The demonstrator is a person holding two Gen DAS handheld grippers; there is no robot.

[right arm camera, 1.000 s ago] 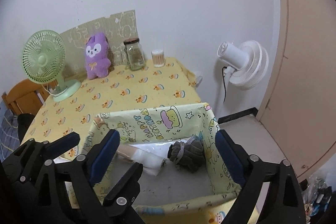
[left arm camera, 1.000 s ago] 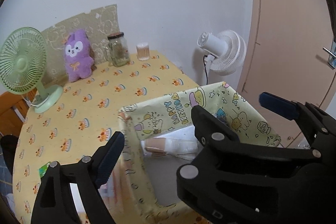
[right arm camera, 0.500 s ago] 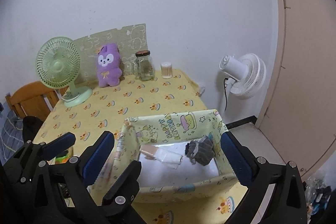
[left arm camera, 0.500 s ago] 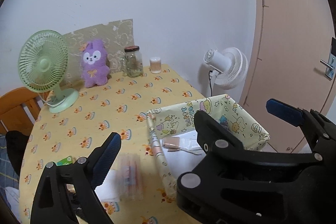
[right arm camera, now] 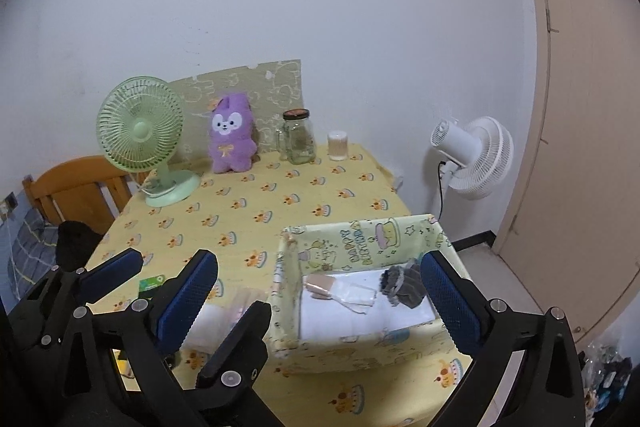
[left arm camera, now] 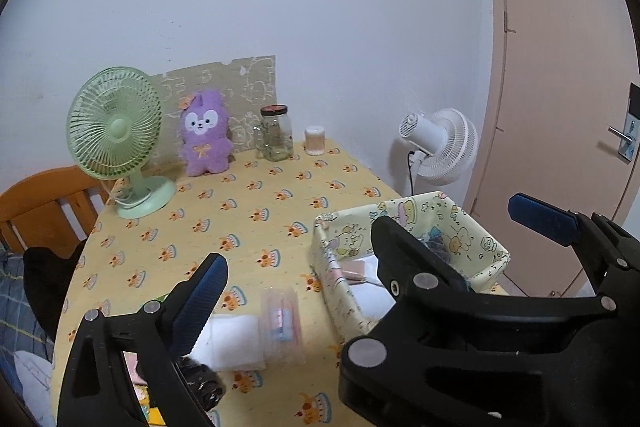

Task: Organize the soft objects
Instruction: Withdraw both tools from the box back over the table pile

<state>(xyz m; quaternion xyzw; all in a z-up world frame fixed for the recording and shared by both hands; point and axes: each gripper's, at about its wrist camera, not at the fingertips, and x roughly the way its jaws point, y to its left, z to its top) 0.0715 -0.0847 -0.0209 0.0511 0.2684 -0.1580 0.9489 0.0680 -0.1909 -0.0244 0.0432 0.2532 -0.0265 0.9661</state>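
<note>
Only lettering I can make out is "HAPPY BIRTHDAY" printed on the inside back wall of the yellow cartoon-print box. The small green card on the table has a white mark, too tiny to read.

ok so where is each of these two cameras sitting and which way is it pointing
Left wrist: on the left gripper, looking forward and down across the yellow table to the wall; its open fingers and the right gripper's body show.
Right wrist: on the right gripper, facing the same way over the patterned box; its open fingers show, with the left gripper at lower left.
Shared: box, purple plush, green fan, jar, white fan.
</note>
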